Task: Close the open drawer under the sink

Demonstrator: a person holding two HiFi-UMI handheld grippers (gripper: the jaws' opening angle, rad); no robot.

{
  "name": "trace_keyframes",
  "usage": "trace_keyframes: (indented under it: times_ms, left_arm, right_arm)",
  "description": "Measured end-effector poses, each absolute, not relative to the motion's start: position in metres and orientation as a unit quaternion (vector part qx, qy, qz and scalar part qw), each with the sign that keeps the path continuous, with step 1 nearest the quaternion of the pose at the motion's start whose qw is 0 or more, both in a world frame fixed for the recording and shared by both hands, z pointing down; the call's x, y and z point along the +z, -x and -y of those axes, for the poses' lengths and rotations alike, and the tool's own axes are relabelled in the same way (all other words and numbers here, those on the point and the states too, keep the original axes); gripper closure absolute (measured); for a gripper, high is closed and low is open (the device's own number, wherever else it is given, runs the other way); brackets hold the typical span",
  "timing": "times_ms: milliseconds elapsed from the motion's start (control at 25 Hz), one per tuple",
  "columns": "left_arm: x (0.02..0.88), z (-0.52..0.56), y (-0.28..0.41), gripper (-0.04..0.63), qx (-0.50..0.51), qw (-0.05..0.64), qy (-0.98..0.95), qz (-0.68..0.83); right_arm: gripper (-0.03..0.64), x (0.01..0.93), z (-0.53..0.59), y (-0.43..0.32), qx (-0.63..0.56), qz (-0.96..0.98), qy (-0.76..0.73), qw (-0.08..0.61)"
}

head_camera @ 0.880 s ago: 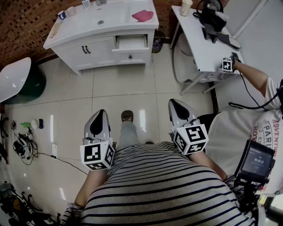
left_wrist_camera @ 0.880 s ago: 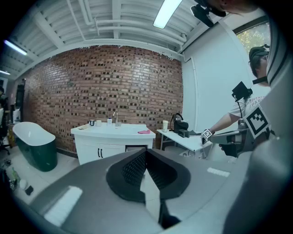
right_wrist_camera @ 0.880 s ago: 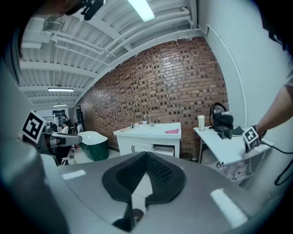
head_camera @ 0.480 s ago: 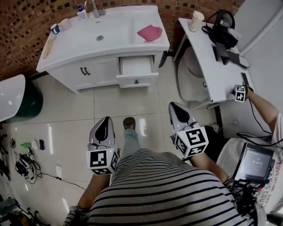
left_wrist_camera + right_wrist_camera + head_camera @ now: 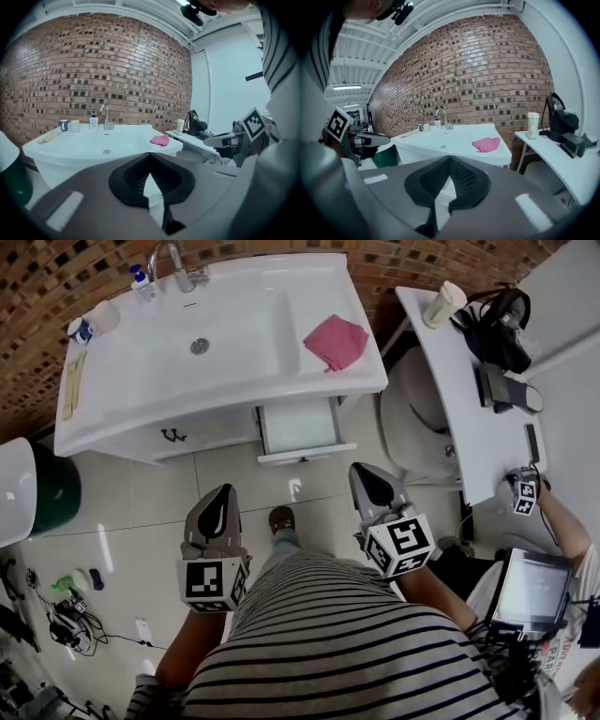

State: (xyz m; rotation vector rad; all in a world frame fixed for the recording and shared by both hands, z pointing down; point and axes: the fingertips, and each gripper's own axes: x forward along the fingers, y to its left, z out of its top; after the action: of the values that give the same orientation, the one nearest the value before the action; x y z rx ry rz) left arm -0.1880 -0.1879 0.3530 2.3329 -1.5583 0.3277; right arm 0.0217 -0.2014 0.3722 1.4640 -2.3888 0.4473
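The white sink cabinet (image 5: 141, 432) stands against the brick wall, and its right-hand drawer (image 5: 302, 427) is pulled open toward me. A pink cloth (image 5: 336, 341) lies on the countertop above the drawer. My left gripper (image 5: 216, 502) hangs over the floor tiles, short of the cabinet and left of the drawer, with its jaws together and nothing in them. My right gripper (image 5: 369, 479) is also shut and empty, just in front of the drawer's right corner and not touching it. The sink top (image 5: 108, 143) and the cloth (image 5: 486, 144) show beyond the shut jaws in both gripper views.
A white side table (image 5: 469, 399) at the right carries a cup (image 5: 443, 304) and a black bag (image 5: 502, 315), with a round stool (image 5: 422, 395) beneath. Another person's arm (image 5: 562, 526) holds a marker cube (image 5: 524, 496). A green bin (image 5: 52, 493) and cables (image 5: 56, 624) sit at the left.
I have walked toward the sink: the cabinet and open drawer are much nearer and larger in view. Both grippers stay shut and held out in front of me.
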Motion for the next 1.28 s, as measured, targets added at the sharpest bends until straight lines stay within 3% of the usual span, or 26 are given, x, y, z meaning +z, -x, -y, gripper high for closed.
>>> trace_keyframes:
  times_ms: [320,760,1280]
  left_arm:
    - [0.391,0.251,0.163,0.581,0.103,0.173,-0.819,0.537]
    - [0.533,0.239,0.136,0.581,0.113,0.209,-0.798,0.554]
    - [0.551,0.238,0.144,0.581,0.127,0.215,-0.787,0.564]
  right_arm:
    - [0.620,0.435,0.247,-0.026,0.181,0.835,-0.488,0.178]
    - [0.620,0.640,0.245,-0.036,0.211,0.822,-0.477,0.231]
    - [0.620,0.681,0.268,-0.039,0.212,0.816,-0.476,0.252]
